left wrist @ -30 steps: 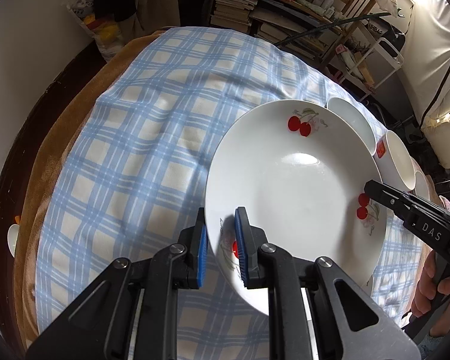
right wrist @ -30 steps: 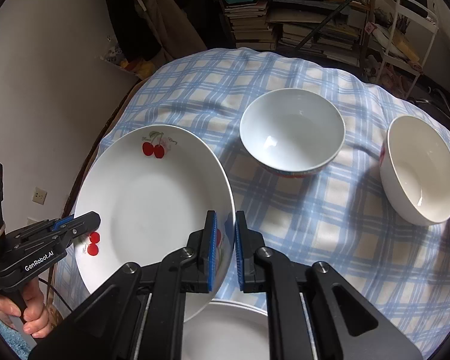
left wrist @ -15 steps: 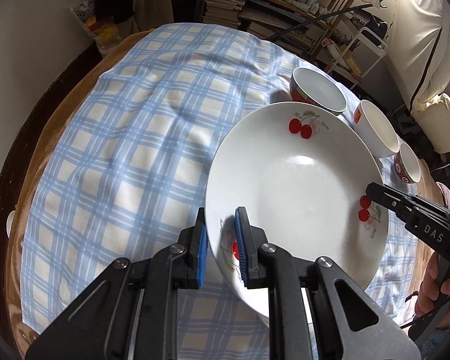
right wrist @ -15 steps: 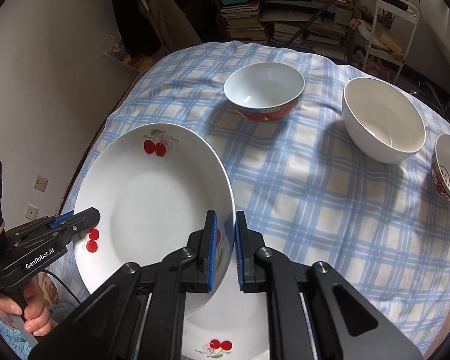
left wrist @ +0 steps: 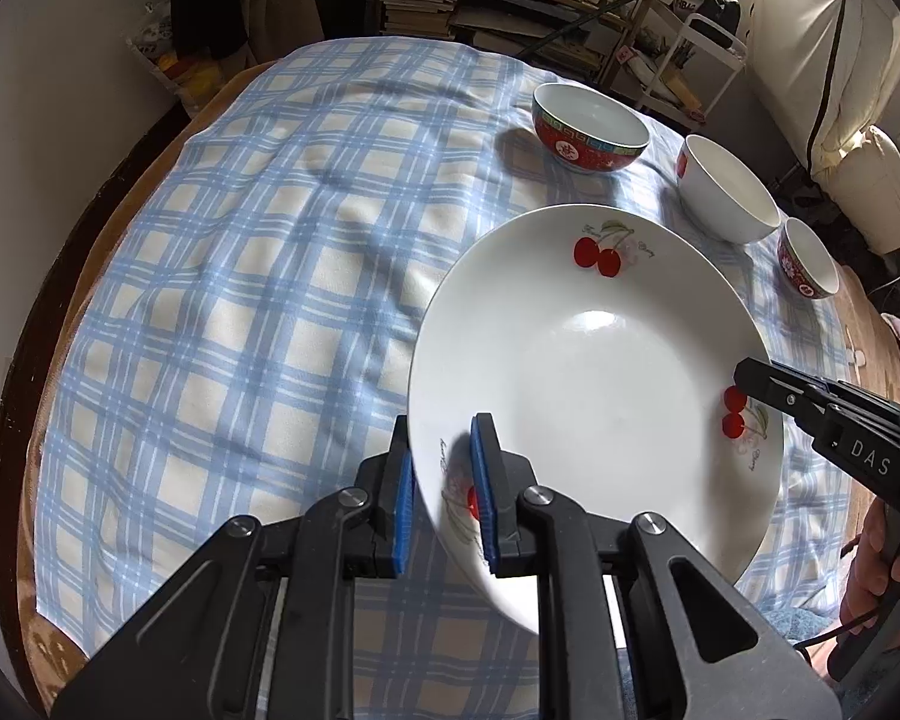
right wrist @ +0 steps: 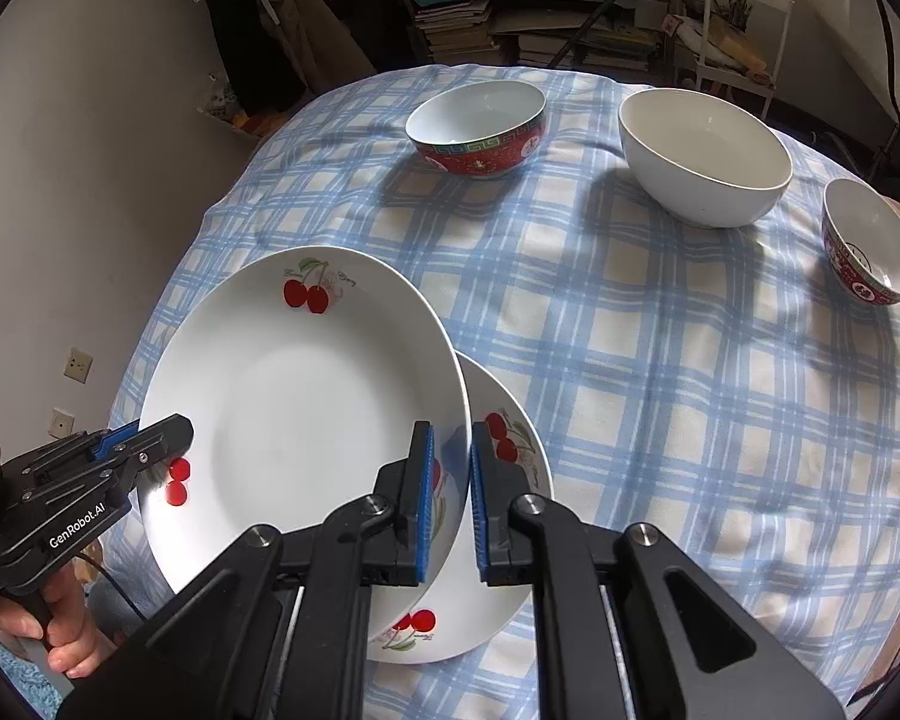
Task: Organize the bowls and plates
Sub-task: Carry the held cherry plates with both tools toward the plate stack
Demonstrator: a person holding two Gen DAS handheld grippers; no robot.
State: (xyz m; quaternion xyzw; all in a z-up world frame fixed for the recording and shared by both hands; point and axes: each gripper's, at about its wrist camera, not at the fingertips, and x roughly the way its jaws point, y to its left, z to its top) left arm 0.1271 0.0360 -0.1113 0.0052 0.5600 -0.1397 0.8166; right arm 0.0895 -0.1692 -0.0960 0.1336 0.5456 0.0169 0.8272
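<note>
Above the checked cloth point(left wrist: 222, 276) of the desk, both grippers carry one white cherry plate point(left wrist: 594, 372) between them. The left gripper point(left wrist: 441, 498) has its jaws nearly closed on the near rim of the plate, one blue pad under the rim and one on the inner face. The right gripper point(right wrist: 450, 492) pinches the opposite rim in the same way, with its jaws closed almost fully. The plate hangs clear of the cloth, a little tilted.

Such a plate is probably ceramic: stiff, rather heavy for a rim pinch, glazed and therefore slippery, and it would chip or break if it falls. A hold on two opposite edges looks the safer way, because one gripper alone would let the plate swing. It should come down flat and gently.

The right wrist view shows a second cherry plate point(right wrist: 498, 588) lying on the cloth, partly under the carried one; this is most likely the place where the carried plate goes. In the left wrist view this lower plate is almost fully hidden behind the carried plate.

Both views show the three bowls at the far side: a red patterned bowl point(right wrist: 477, 126), a plain white bowl point(right wrist: 705, 153) and a small red bowl point(right wrist: 873, 246). They stand well apart from the plates.
</note>
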